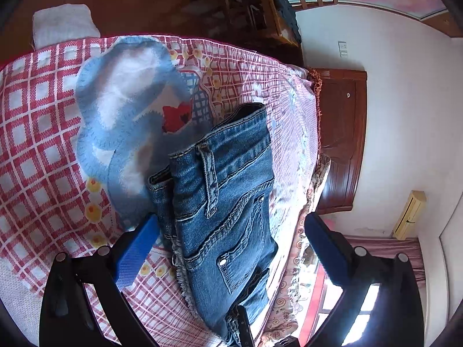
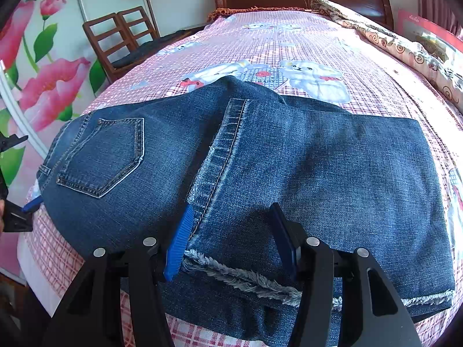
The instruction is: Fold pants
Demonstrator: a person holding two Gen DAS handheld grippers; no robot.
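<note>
Jeans (image 2: 231, 156) lie flat on your pink checked bedspread (image 2: 332, 37), near its front edge, already doubled: the legs are brought up over the seat, so the frayed hems (image 2: 240, 277) sit beside the back pocket (image 2: 107, 156). That first fold looks done; by my reading you still have one or two folds to make before the bundle is compact.

Your right gripper (image 2: 231, 240) is released, its jaws standing apart over the hem end with denim under them but nothing pinched. Your left gripper (image 1: 231, 231) is also spread wide at the waistband (image 1: 220, 144) end, its blue pads (image 1: 139, 248) either side of the denim and clear of it. You hold nothing with either yet.
</note>
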